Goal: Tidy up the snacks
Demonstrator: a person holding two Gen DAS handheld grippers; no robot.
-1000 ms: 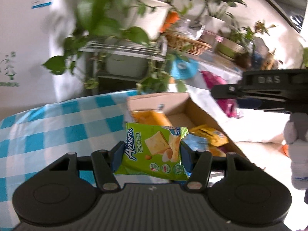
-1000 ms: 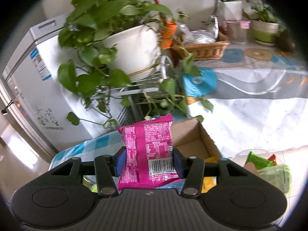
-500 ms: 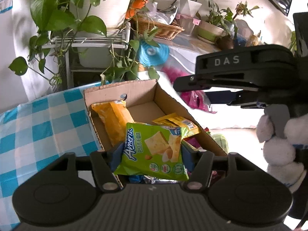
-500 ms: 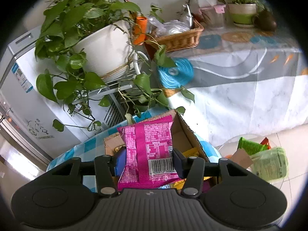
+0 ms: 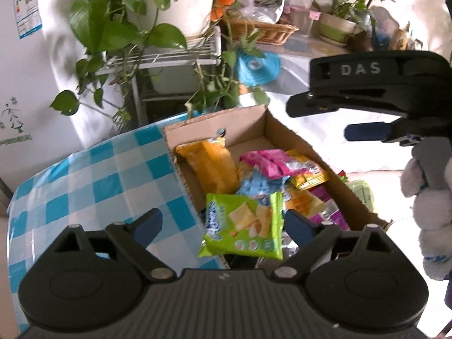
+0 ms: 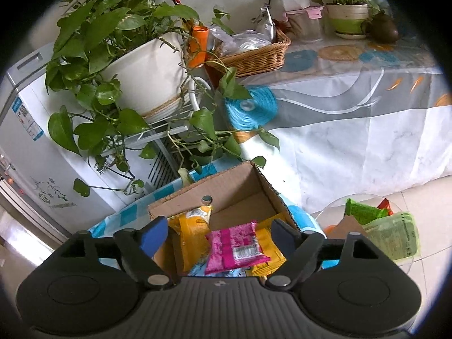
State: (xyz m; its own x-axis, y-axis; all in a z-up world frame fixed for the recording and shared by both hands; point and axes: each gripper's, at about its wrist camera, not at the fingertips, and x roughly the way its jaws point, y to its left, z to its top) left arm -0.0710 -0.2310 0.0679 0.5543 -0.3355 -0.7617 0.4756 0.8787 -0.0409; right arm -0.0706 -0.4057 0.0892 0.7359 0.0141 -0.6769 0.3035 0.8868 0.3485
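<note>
A brown cardboard box (image 5: 217,120) stands on the blue checked tablecloth (image 5: 93,180) and holds several snack packets. My left gripper (image 5: 223,224) is open above the box's near end; a green cracker packet (image 5: 244,226) lies loose between its fingers, over the box edge. My right gripper (image 6: 219,236) is open above the box (image 6: 226,189). A pink packet (image 6: 236,247) lies in the box below it, on yellow packets (image 6: 195,240). The pink packet also shows in the left wrist view (image 5: 268,162). The right gripper's body (image 5: 375,84) hangs above the box's right side.
A potted vine on a white wire rack (image 5: 166,56) stands just behind the box. A cloth-covered table with a wicker basket (image 6: 254,56) is at the back right. A glass side table with green packets (image 6: 387,226) stands low on the right.
Both grippers have opened. The pink packet has dropped from the right gripper into the box. The green packet has come free of the left fingers and sits lower.
</note>
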